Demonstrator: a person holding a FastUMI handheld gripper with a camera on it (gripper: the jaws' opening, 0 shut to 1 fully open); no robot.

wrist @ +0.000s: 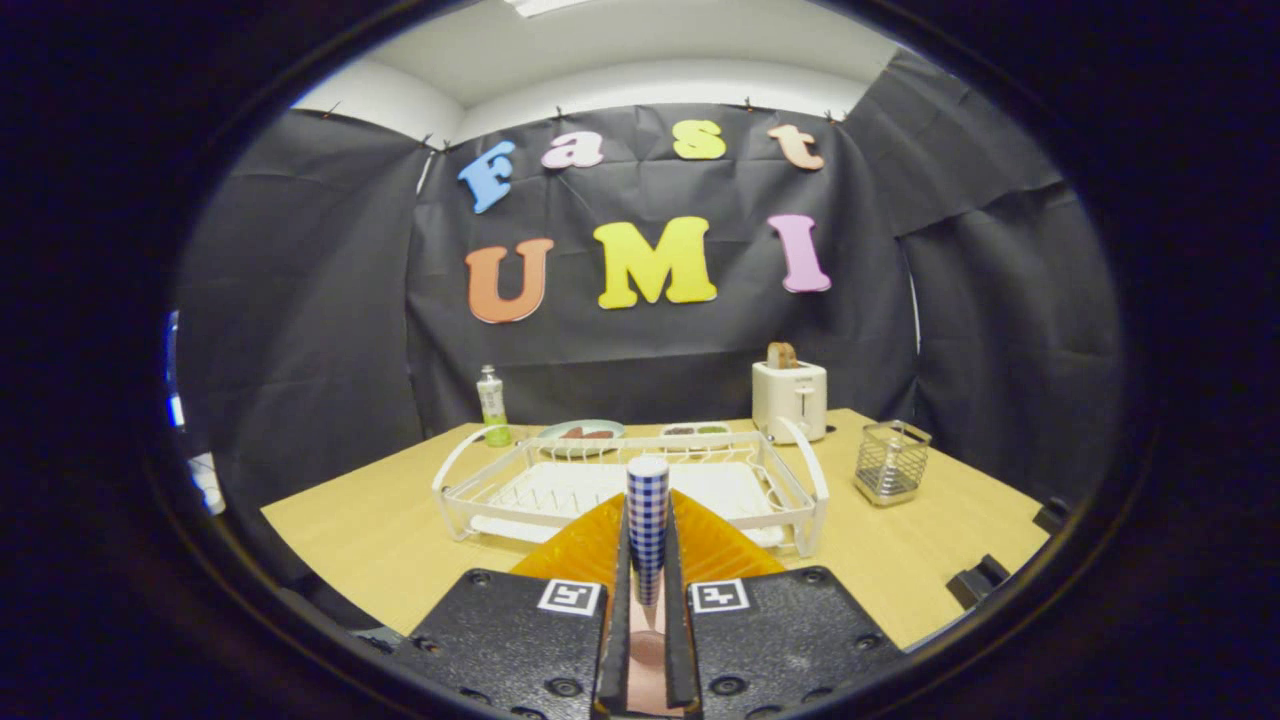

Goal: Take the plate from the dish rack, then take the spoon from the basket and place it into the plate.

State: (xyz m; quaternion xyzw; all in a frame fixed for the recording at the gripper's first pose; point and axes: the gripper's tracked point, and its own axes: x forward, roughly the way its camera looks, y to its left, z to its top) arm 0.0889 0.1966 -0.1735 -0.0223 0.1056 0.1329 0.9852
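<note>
Checked spoon handle [647, 520] clamped in claw [647, 560], near rack's [630, 490] front rim.

The gripper [648, 560] had its fingers pressed on a checked spoon handle [647, 515] that stood up between them, above an orange plate [580, 545]. Just beyond, the white dish rack [560, 490] barred the way straight ahead. Bare table [360, 530] lay open beside the rack; on its other side a mesh basket [891, 462] stood, with a toaster [789, 398] and bottle [491, 405] near the wall.
</note>
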